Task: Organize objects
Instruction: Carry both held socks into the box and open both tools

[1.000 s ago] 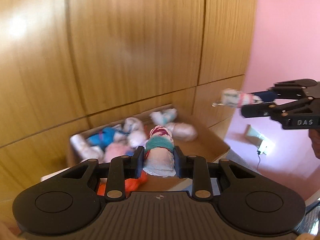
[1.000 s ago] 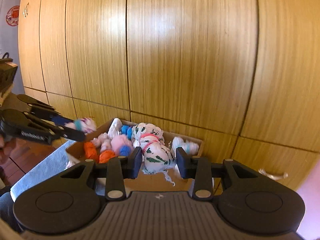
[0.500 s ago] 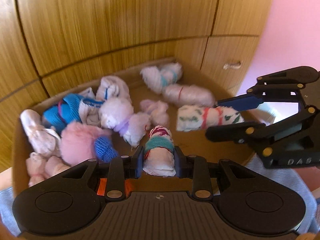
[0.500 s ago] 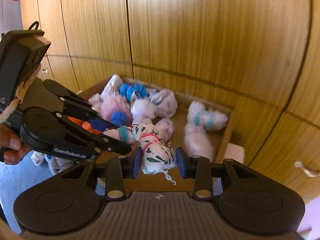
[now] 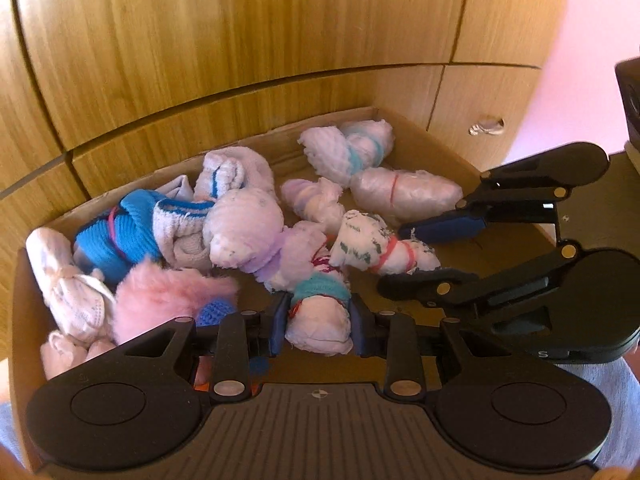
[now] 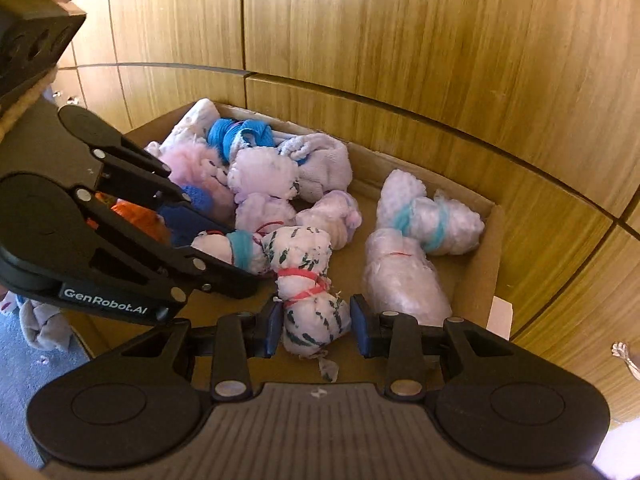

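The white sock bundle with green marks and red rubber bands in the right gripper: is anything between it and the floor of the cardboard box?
Nothing visible blocks it. The white sock bundle with green marks and red bands hangs in the right gripper over a bare patch of the cardboard box; the teal-banded white bundle in the left gripper is beside it.
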`<state>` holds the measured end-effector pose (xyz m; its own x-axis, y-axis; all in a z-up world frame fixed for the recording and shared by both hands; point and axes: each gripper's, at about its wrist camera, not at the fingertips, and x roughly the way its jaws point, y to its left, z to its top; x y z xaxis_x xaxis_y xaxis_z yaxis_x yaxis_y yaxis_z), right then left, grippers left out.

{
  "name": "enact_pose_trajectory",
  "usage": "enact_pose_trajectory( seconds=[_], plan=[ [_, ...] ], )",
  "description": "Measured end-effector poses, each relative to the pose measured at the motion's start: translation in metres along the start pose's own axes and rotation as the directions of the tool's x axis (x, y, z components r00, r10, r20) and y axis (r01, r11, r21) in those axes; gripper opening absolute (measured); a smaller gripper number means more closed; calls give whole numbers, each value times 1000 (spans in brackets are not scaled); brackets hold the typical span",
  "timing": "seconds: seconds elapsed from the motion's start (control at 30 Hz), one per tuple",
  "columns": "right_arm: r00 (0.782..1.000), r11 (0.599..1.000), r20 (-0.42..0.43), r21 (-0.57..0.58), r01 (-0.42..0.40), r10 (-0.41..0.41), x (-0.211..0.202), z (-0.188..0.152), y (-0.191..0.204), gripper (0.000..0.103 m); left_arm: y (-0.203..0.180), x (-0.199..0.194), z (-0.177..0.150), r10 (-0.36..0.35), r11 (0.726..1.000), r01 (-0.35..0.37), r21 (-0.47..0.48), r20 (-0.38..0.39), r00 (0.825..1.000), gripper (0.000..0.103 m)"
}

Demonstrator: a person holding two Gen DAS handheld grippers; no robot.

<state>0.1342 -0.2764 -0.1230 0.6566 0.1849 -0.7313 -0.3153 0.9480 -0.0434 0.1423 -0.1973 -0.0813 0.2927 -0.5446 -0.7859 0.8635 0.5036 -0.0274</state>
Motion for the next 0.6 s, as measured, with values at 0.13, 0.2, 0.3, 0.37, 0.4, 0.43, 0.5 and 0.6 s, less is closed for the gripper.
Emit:
enact_pose_trajectory(
  seconds=[0.13, 0.2, 0.3, 0.37, 0.4, 0.43, 0.5, 0.6],
  plan=[
    [1000, 1000, -8, -2, 17, -17, -1, 2, 2, 33, 0, -3, -2, 19, 1000, -19, 5, 3, 1000, 46],
    [1000, 1000, -9, 1, 21, -21, -2, 2, 2, 33, 2, -4, -3, 30, 1000, -30, -6, 1, 1000, 50],
    [999, 999, -11, 0, 32, -32, -2, 2, 3, 34, 2, -6, -5, 36, 999, -36, -16, 1, 999, 53],
    [999, 999, -15, -2, 40, -40, -3, 2, 3, 35, 3, -6, -5, 41, 999, -41, -24, 3, 999, 58],
    [999, 999, -17, 0, 43, -43, -5, 1, 4, 37, 3, -7, -5, 40, 999, -40, -29, 5, 999, 59],
    [999, 999, -19, 1, 41, -41, -5, 1, 4, 39, 3, -8, -5, 40, 999, -39, -33, 10, 999, 62],
    [999, 999, -21, 2, 37, -37, -7, -1, 3, 40, 2, -10, -5, 45, 998, -44, -33, 19, 999, 65],
    [999, 999, -16, 2, 33, -33, -11, -2, 5, 46, 0, -14, -5, 37, 998, -36, -42, 33, 999, 70]
  ],
)
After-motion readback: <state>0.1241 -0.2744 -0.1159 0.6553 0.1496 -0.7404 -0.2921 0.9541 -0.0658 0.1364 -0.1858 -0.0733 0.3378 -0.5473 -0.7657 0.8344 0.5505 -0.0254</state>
